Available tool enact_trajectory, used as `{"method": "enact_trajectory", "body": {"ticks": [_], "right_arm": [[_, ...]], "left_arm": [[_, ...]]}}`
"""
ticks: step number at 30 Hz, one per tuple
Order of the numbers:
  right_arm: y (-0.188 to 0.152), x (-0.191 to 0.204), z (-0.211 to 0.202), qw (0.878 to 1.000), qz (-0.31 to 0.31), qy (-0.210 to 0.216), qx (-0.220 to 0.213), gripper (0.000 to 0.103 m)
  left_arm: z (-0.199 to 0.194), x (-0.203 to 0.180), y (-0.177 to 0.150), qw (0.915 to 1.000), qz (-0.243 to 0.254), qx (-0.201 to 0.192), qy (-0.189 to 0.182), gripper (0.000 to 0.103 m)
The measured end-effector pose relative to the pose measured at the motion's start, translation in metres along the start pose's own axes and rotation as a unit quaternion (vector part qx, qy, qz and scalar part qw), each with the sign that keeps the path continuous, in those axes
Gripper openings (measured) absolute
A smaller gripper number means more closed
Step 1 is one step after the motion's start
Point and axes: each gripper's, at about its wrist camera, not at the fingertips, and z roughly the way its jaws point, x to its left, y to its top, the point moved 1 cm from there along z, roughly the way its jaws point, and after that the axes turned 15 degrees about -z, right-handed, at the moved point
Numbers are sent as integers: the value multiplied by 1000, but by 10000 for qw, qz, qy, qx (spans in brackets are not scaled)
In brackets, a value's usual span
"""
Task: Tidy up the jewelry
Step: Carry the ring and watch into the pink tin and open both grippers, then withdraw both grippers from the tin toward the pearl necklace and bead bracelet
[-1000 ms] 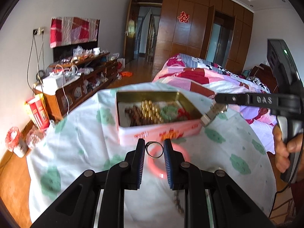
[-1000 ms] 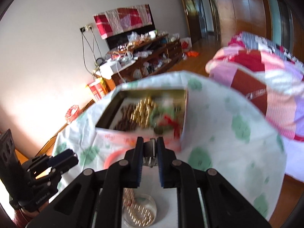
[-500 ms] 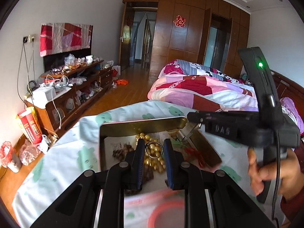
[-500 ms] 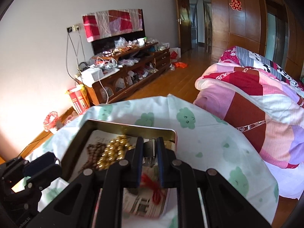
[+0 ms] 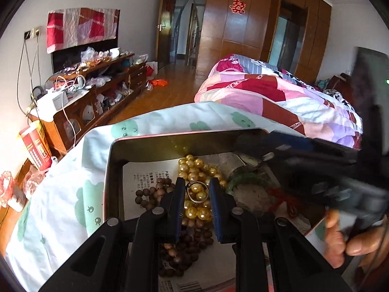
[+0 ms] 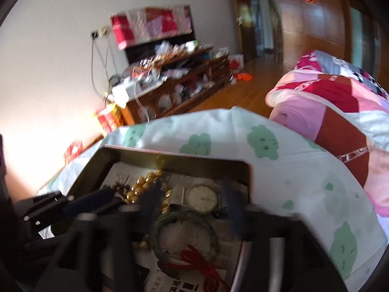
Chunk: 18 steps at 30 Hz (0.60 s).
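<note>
An open tin (image 5: pixel 170 137) lined with printed paper sits on the cloud-print cloth. In it lie gold beads (image 5: pixel 194 168), brown wooden beads (image 5: pixel 150 194), a green bangle (image 6: pixel 184 233) with a red cord (image 6: pixel 201 265), and a silver wristwatch (image 6: pixel 203 198). My left gripper (image 5: pixel 197 187) hangs over the beads, shut on a thin metal ring (image 5: pixel 197 191). My right gripper (image 6: pixel 192 204) is blurred over the tin's right half. Its jaws are opening and stand wide apart, with the watch lying below and between them, untouched by the pads.
The tin's rim (image 6: pixel 184 158) stands close ahead of both grippers. A person's hand (image 5: pixel 340 238) holds the right gripper at the tin's near right corner. A quilted bed (image 5: pixel 279 92) lies beyond on the right. A cluttered wooden cabinet (image 5: pixel 97 92) lines the left wall.
Both grippers moved forward and down over the tin. The right jaws spread from shut, and the watch they held now lies in the tin. The left still grips the ring.
</note>
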Motion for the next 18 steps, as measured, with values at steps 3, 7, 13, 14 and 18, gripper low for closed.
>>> {"method": "enact_trajectory", "body": {"ticks": [3,7,13,14,18], "right_arm": [[2,-8,-18,9993,169,29,-346,67],[-3,-33,-43,9938,764,-345,-727,67],[-22,-54,-56,9864,1335,-666,-695,69],[-24,-53,-56,9862,1367,-670,-658,69],[-27,-47,-58,9869,1292,-777,-583,72]], "left_arm": [[0,3,0,9999,-97,33,-16,29],[-4,-5,-3,10000,63,-42,43,51],[-8,-2,-2,9997,15,-214,76,59],[-9,-1,-1,9997,-10,-226,81,59],[-19,1,-3,9991,-64,-419,99,59]]}}
